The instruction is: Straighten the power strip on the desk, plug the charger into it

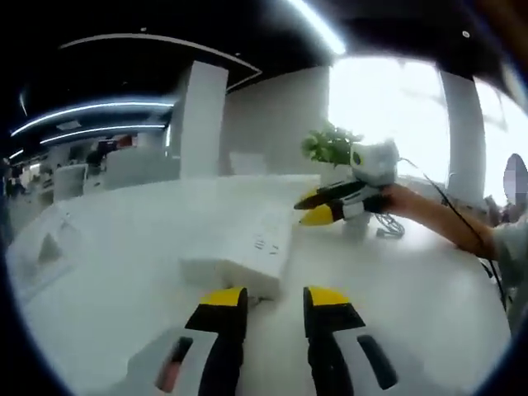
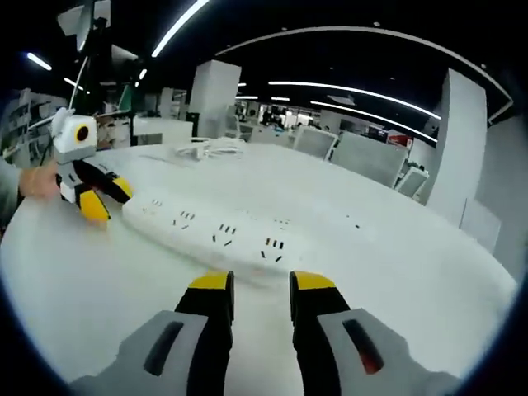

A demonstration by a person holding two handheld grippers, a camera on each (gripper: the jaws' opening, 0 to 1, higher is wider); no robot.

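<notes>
White power strip [image 2: 239, 231], long flat bar with rounded ends, lies flat on the white counter [image 2: 396, 272], sockets up. Several dark socket-slot groups run along its top face, all unoccupied. In the right gripper view it runs diagonally from upper left to lower right. In the left gripper view, the strip [image 1: 247, 247] is seen end-on. Charger can't be made out for sure.

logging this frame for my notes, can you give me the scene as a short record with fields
surface: white desk
power strip: white power strip lying flat, sockets up, between the two grippers
left gripper: left gripper open, at one end of the strip, not touching
right gripper: right gripper open, just short of the strip's long side
cable: white coiled cable on the desk beyond the strip
plant: potted plant at the desk's far side
charger: cannot tell
</notes>
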